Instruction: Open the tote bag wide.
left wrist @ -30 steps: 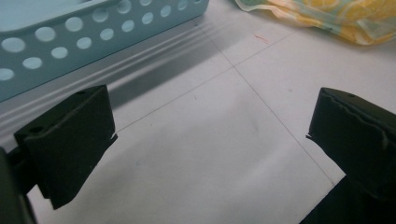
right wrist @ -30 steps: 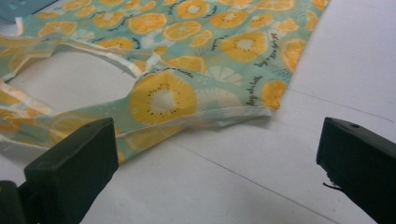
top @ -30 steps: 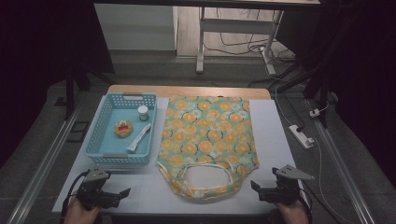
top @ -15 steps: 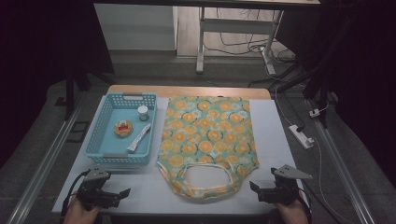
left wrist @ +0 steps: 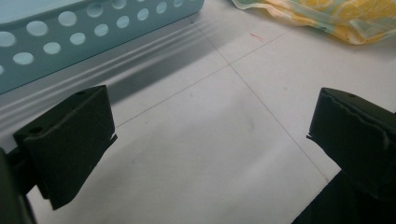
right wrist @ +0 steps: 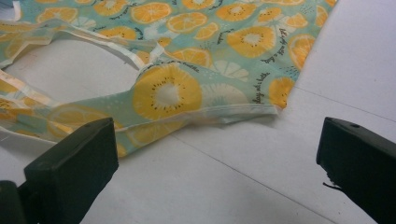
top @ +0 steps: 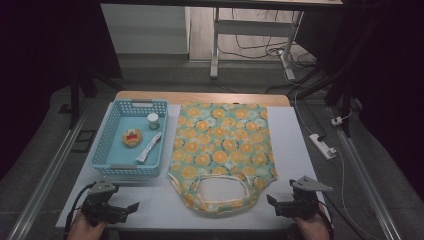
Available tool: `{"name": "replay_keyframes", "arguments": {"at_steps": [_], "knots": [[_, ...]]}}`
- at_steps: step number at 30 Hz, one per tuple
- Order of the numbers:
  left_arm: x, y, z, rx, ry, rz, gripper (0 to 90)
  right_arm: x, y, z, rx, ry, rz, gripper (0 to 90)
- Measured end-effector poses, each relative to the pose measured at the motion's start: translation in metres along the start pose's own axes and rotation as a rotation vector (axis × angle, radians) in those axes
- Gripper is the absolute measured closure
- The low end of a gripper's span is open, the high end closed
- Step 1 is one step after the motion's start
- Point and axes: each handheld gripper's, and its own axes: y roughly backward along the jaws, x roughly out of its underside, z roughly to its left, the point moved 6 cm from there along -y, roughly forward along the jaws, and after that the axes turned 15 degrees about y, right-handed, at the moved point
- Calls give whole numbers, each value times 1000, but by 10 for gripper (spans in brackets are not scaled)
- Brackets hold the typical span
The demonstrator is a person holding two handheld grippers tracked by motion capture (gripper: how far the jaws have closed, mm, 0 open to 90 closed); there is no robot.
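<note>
The fingers of the left gripper [top: 131, 207] stand wide apart over bare table [left wrist: 201, 154] near the front left corner, holding nothing, just in front of the blue basket [top: 111, 150]. Since a second ago almost nothing has shifted: both grippers have kept their places at the front edge, so the work looks not yet begun. The orange-print bag [top: 222, 150] lies flat mid-table, handles toward the front edge. The right gripper [top: 272, 202], fingers likewise spread and empty, sits just off the bag's front right corner. The basket's small items are too small to name, and both forearms are cut off.
</note>
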Motion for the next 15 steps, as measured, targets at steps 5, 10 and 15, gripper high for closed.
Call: {"name": "replay_keyframes", "arguments": {"at_steps": [5, 10, 15], "knots": [[0, 0, 0, 3, -1, -2, 3, -4, 1, 3, -12, 14, -4, 0], [0, 0, 0, 4, 1, -1, 3, -4, -1, 6, -25, 24, -3, 0], [0, 0, 1, 3, 3, 1, 1, -8, -1, 9, -35, 44, -21, 0]]}}
